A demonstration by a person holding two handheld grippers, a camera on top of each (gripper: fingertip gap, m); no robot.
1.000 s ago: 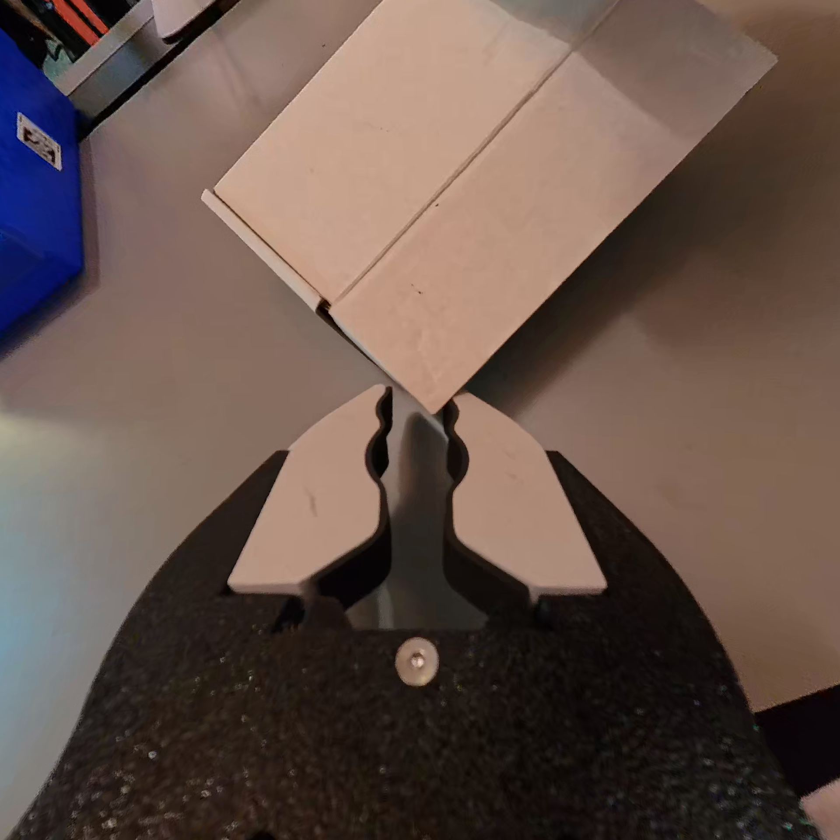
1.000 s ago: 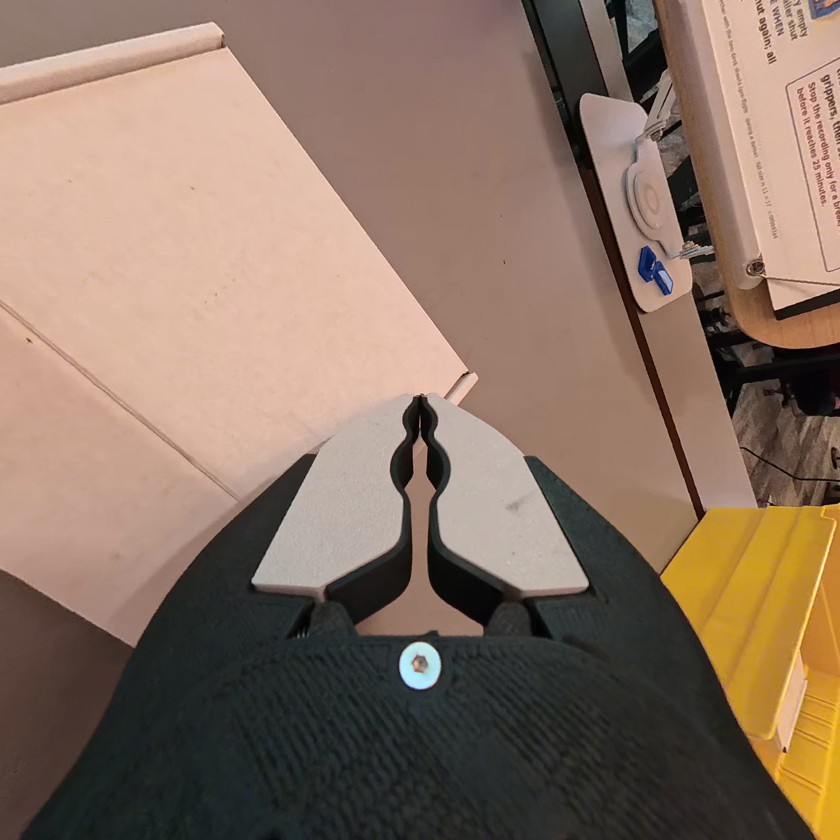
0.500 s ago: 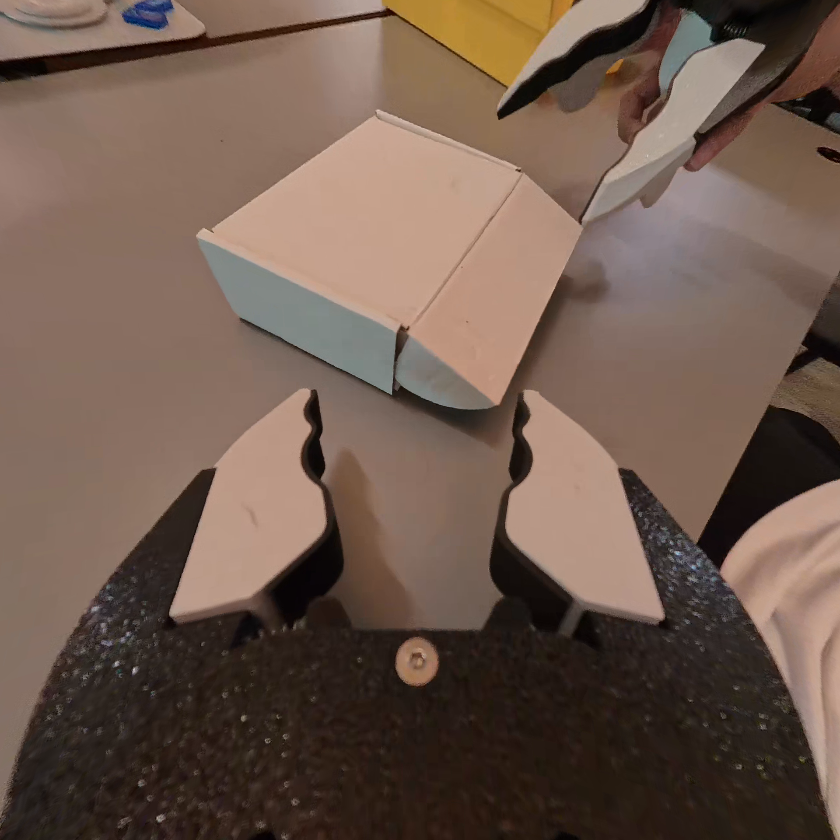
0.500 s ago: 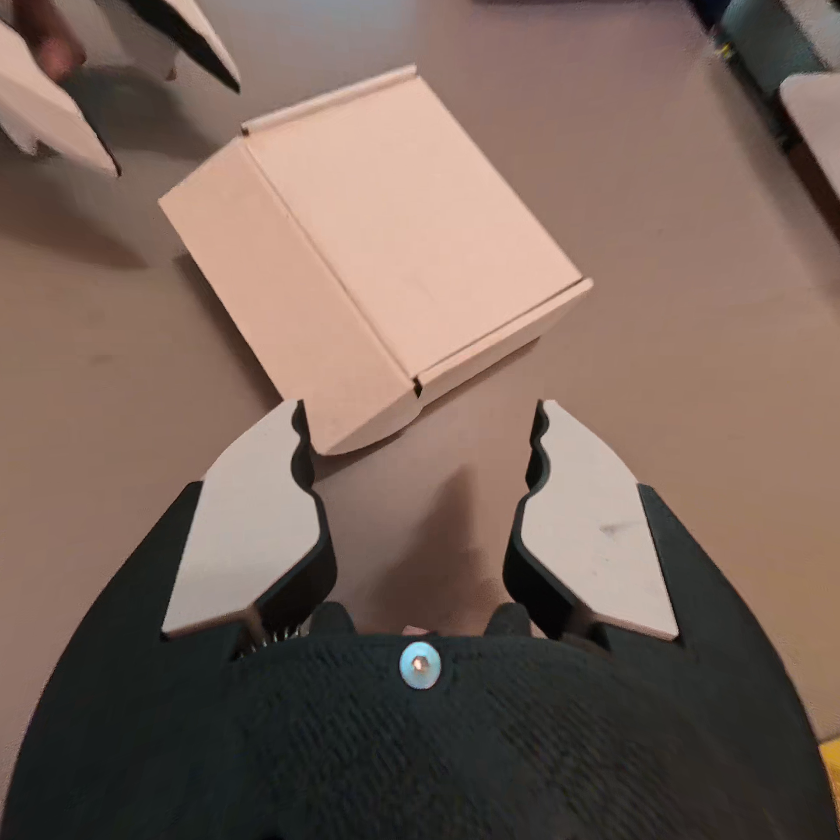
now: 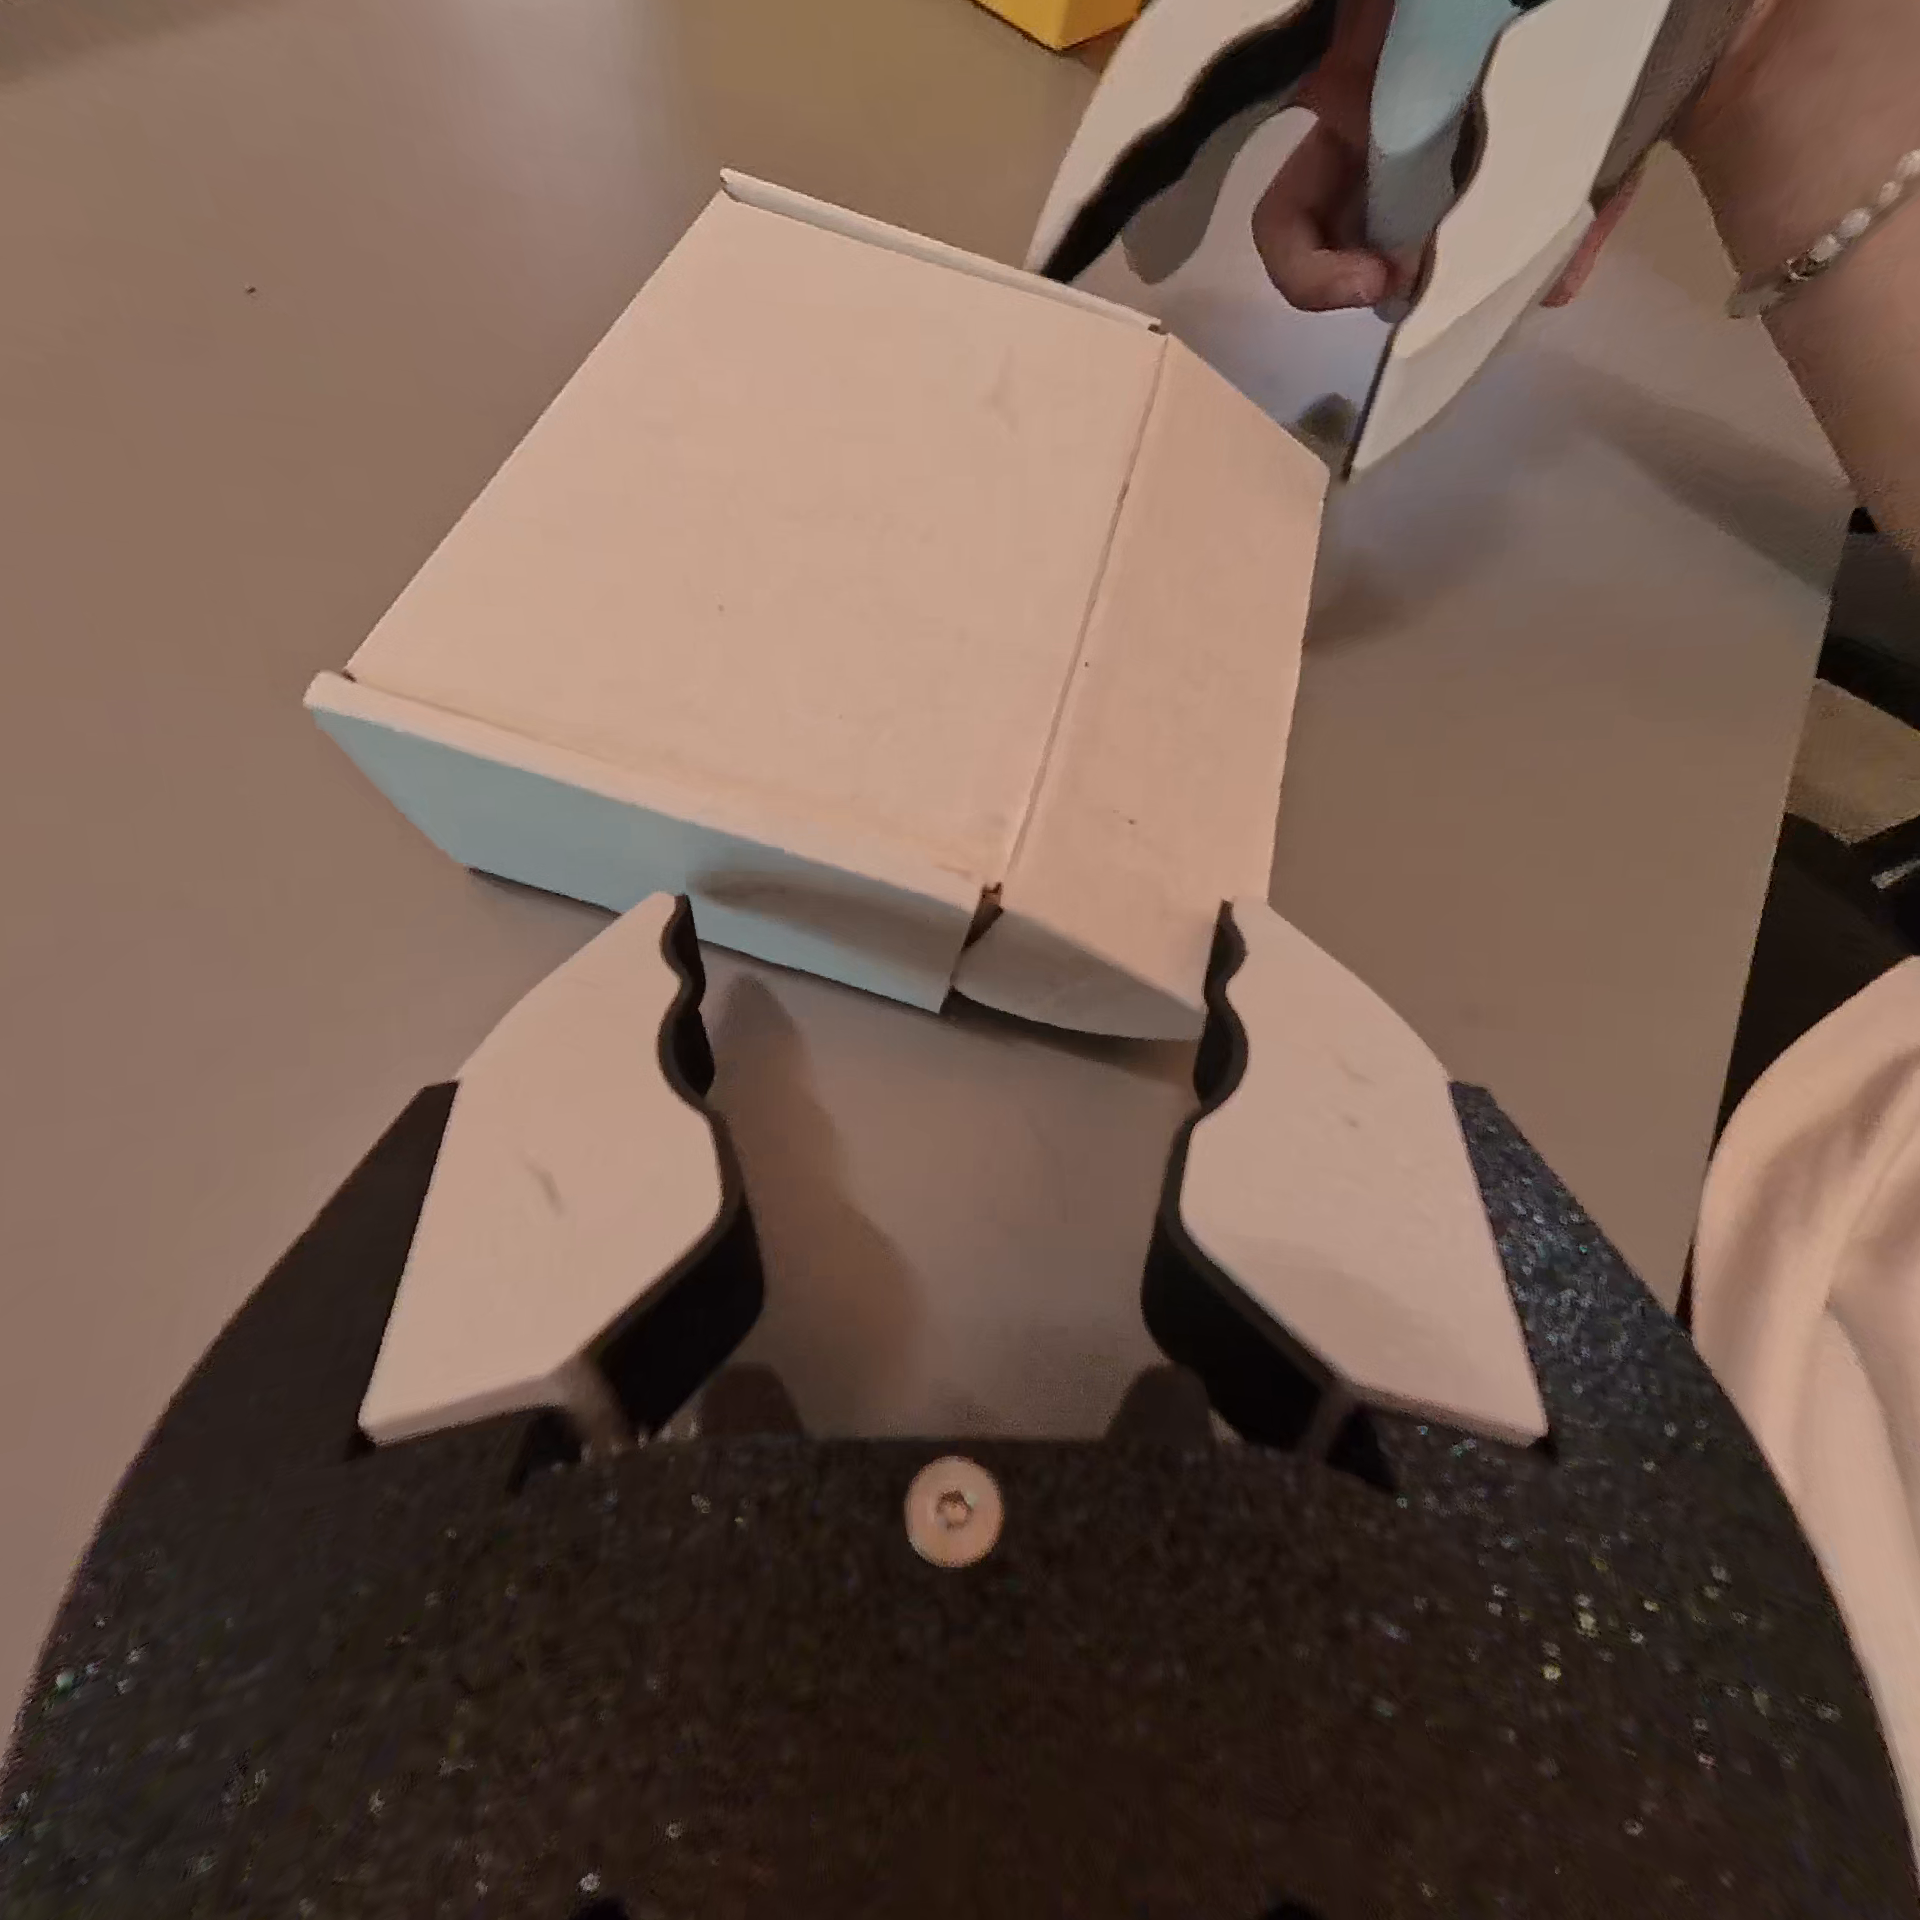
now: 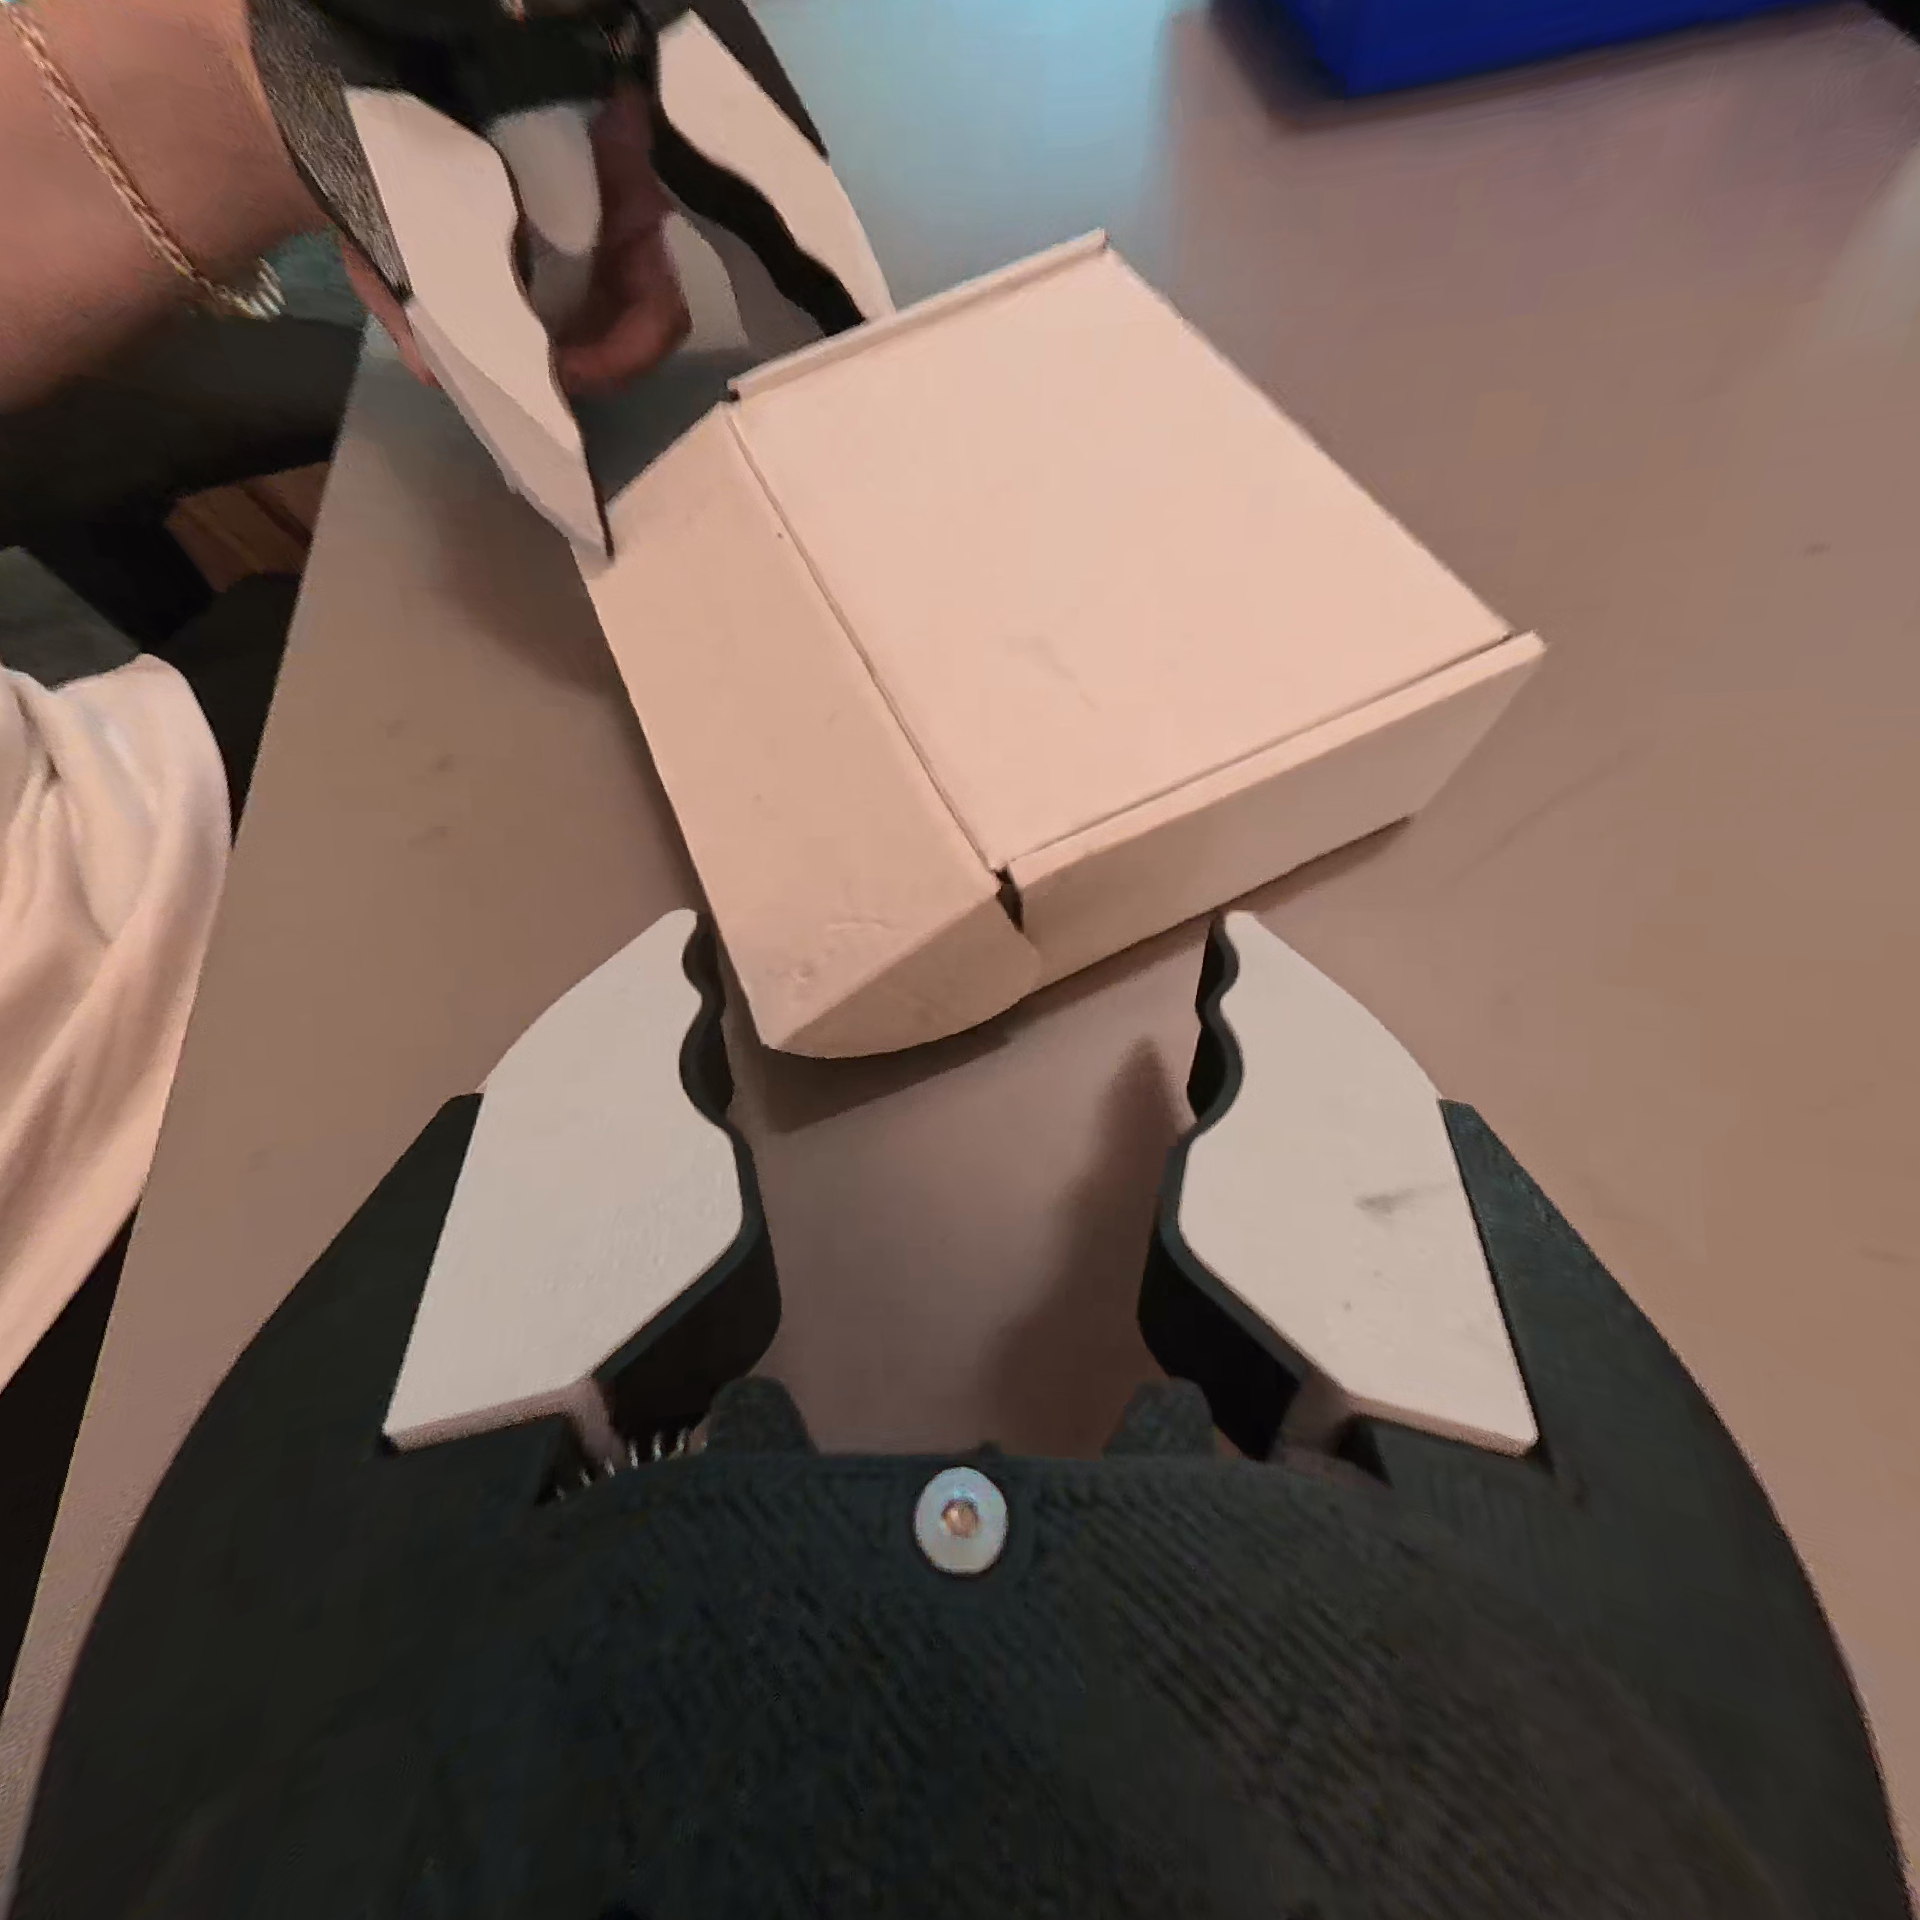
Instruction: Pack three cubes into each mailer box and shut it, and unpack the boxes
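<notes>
A closed pale cardboard mailer box [image 5: 831, 623] lies flat on the grey table; it also shows in the right wrist view [image 6: 1060, 644]. Its front flap slopes loose toward the table's near edge. My left gripper [image 5: 951, 925] is open and empty, its fingertips at the box's near corner on either side of the flap seam. My right gripper [image 6: 956, 935] is open and empty at the opposite end of the same flap. Each gripper shows beyond the box in the other's view: the right one [image 5: 1226, 343], the left one [image 6: 727, 416]. No cubes are in view.
The grey table [image 5: 208, 416] stretches to the left of the box; its edge [image 5: 1766, 831] runs at the right by a person's pale sleeve [image 5: 1818, 1351]. A yellow bin corner [image 5: 1049, 21] stands at the far side. A blue bin [image 6: 1507, 42] stands at the far right.
One second ago both grippers were shut at the box's corners, with the box held up. Both have opened, and the box lies on the table. Since half a second ago both have closed in on the flap ends.
</notes>
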